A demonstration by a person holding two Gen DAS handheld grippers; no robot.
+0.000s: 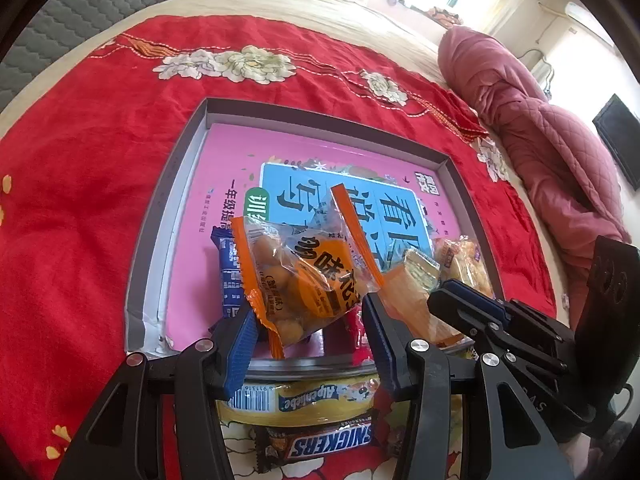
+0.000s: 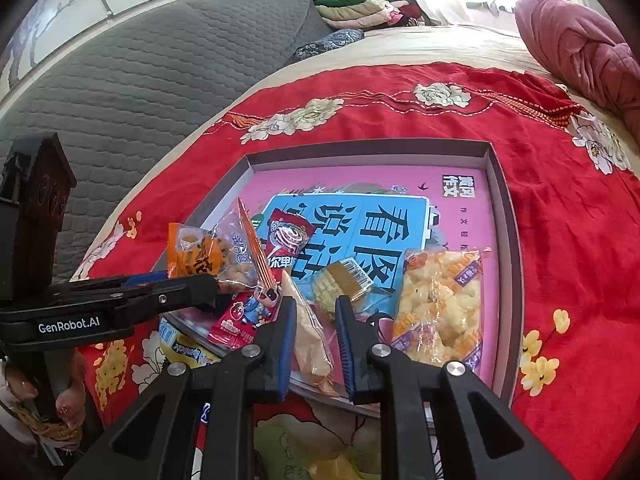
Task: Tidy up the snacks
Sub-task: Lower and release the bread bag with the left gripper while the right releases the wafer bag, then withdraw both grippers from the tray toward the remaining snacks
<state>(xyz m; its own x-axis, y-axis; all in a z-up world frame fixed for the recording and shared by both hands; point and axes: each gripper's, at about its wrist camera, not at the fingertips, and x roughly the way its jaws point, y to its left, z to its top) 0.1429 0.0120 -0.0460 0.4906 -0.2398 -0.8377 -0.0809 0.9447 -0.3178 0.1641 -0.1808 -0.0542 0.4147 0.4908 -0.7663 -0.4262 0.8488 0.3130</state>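
Observation:
A grey shallow tray (image 1: 320,114) (image 2: 368,146) with a pink book laid in it rests on the red blanket. My left gripper (image 1: 304,308) is shut on an orange peanut packet (image 1: 304,280) (image 2: 196,256), holding it tilted over the tray's near left corner. My right gripper (image 2: 315,303) (image 1: 444,292) is shut on a pale translucent packet (image 2: 312,344) (image 1: 404,300) that stands on edge at the tray's near rim. In the tray lie a puffed-snack bag (image 2: 440,304), a green-gold packet (image 2: 344,280), a red lollipop packet (image 2: 288,236) and a blue packet (image 1: 230,272).
In front of the tray, an Alpenliebe packet (image 1: 308,396) and a Snickers bar (image 1: 328,440) lie on the red floral blanket (image 1: 100,180). A rolled pink quilt (image 1: 540,140) lies at the right, a grey mattress (image 2: 160,60) at the left. A hand (image 2: 68,396) holds the left gripper.

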